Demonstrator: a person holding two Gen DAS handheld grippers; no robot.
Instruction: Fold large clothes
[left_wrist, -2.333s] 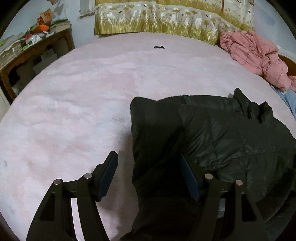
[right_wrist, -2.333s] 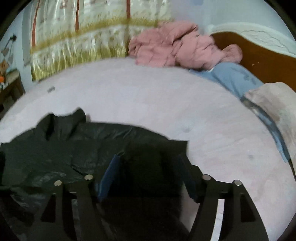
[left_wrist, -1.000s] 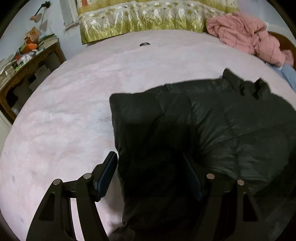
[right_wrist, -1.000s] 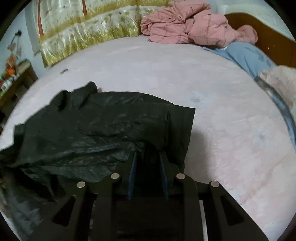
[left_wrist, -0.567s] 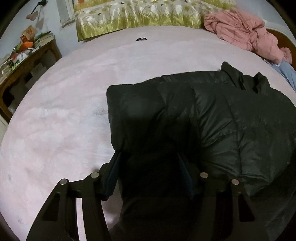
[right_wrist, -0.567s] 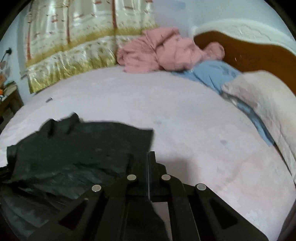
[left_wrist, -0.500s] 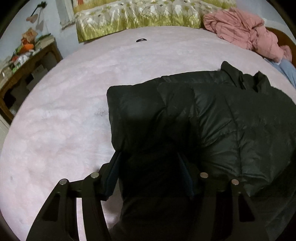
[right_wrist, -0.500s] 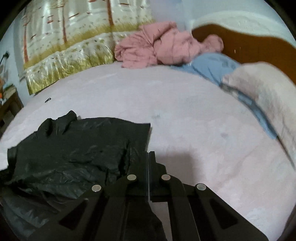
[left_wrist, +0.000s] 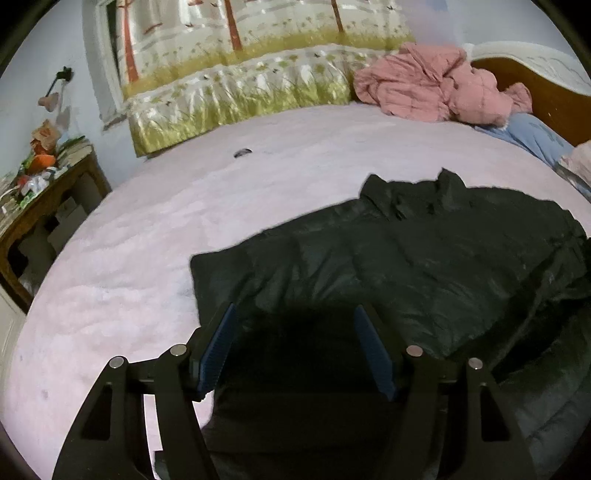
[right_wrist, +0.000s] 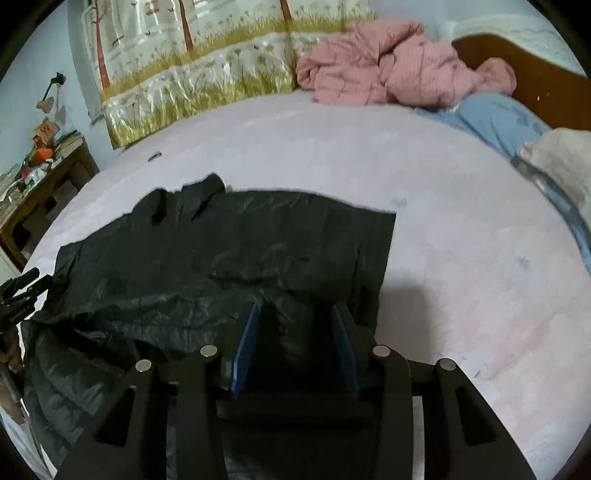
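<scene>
black padded jacket (left_wrist: 424, 258) spread flat on a pink bed (left_wrist: 147, 240), collar at the far edge, well ahead of both tools.

left gripper (left_wrist: 295, 347) hovering over the jacket's near left corner, pointing down at a slant. jaws wide apart, having just opened a little further; dark fabric lying under and between the blue pads (left_wrist: 218, 350), not pinched as far as can be told. bare pink bed just left of its left finger.

right gripper (right_wrist: 295, 336) over the jacket's near right part, also slanted down. jaws partly open, having just been opening; fabric between the pads (right_wrist: 245, 339), apparently not clamped. jacket's right edge just beyond its right finger, then bare bed further right. left gripper's tip in sight at the far left edge of the right wrist view, beside the jacket's left side.

far ahead of both tools: crumpled pink quilt (left_wrist: 436, 88) at the head of the bed, blue pillow (right_wrist: 495, 118) beside it, floral curtain (left_wrist: 240, 74) along the wall. small dark item (left_wrist: 242, 152) on the bed ahead and left of the jacket, too small to identify. cluttered wooden desk (left_wrist: 44, 199) far left of the left gripper.
</scene>
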